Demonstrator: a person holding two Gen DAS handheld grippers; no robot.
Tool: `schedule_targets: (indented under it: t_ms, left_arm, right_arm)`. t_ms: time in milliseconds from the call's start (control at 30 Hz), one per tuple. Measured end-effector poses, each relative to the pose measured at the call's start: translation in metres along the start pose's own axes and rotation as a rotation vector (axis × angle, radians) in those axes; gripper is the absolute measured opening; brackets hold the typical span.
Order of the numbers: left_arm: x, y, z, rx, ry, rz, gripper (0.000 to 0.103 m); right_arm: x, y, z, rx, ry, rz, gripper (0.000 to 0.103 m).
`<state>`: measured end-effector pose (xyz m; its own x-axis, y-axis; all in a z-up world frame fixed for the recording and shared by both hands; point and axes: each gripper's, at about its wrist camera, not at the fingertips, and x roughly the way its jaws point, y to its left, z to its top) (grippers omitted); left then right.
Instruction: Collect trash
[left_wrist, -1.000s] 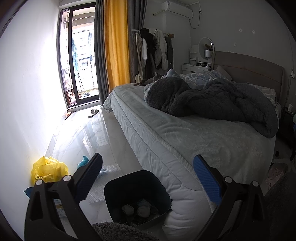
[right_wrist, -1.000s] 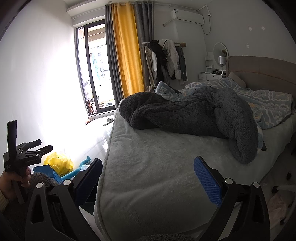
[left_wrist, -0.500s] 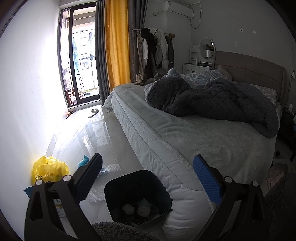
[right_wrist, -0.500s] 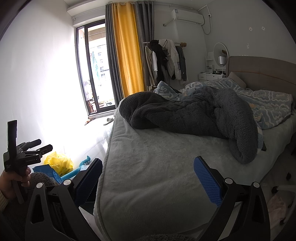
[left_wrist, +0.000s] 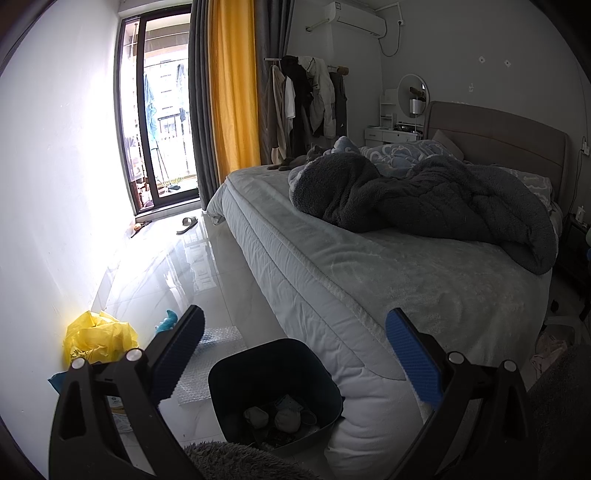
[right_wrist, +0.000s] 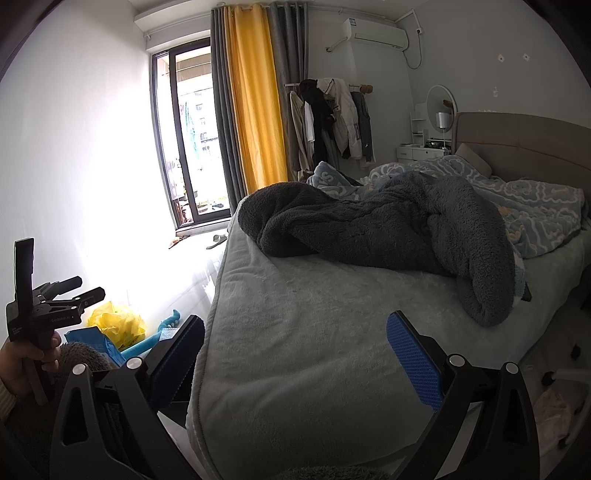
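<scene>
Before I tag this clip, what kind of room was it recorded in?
A lived-in bedroom, most likely in a home: an unmade bed with a grey fleece blanket, a rack of hanging clothes and a wall air conditioner. A dark trash bin stands beside the bed.

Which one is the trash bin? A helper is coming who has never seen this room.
Start at the bed; at its near corner, on the white floor, stands the trash bin. It is dark, open-topped and holds crumpled scraps, unlike the yellow plastic bag by the wall.
</scene>
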<state>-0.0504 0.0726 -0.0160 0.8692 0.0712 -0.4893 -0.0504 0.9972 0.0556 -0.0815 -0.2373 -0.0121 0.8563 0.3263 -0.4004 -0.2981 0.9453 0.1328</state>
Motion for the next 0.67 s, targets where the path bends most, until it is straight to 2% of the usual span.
schedule_targets:
  t_ms: [667]
  left_arm:
    - [0.0021,0.0006,-0.0031,-0.001,0.006,-0.001,0.100]
  right_arm:
    - [0.0008,-0.0019,0.0012,-0.002,0.001,0.003,0.100]
